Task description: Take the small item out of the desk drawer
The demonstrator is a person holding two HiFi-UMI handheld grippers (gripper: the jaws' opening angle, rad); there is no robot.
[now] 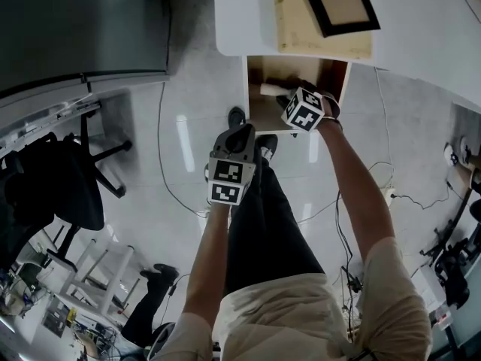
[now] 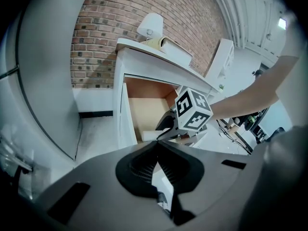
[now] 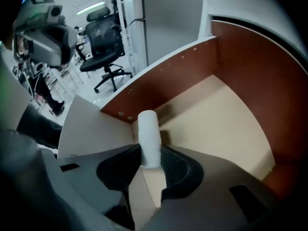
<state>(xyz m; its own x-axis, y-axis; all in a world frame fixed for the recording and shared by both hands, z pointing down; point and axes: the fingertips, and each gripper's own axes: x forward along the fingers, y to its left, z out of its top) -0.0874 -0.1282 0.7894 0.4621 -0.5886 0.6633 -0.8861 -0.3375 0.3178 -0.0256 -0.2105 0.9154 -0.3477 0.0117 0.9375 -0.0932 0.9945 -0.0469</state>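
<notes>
Lift-out | your right gripper (image 3: 150, 160) fingers grasp the white cylinder (image 3: 148, 134), drawer (image 3: 226, 129) beneath them | left gripper (image 2: 157, 150) fingers clenched, empty | next: raise it clear

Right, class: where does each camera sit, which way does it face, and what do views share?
Head view: on the head, facing steeply down at the drawer; arms, legs, left claw, right claw show.
Left gripper view: on the left claw, facing the drawer past shut jaws; right forearm shows.
Right gripper view: on the right claw, facing into the drawer, jaws gripping the white roll.
Shared: all show the drawer.
</notes>
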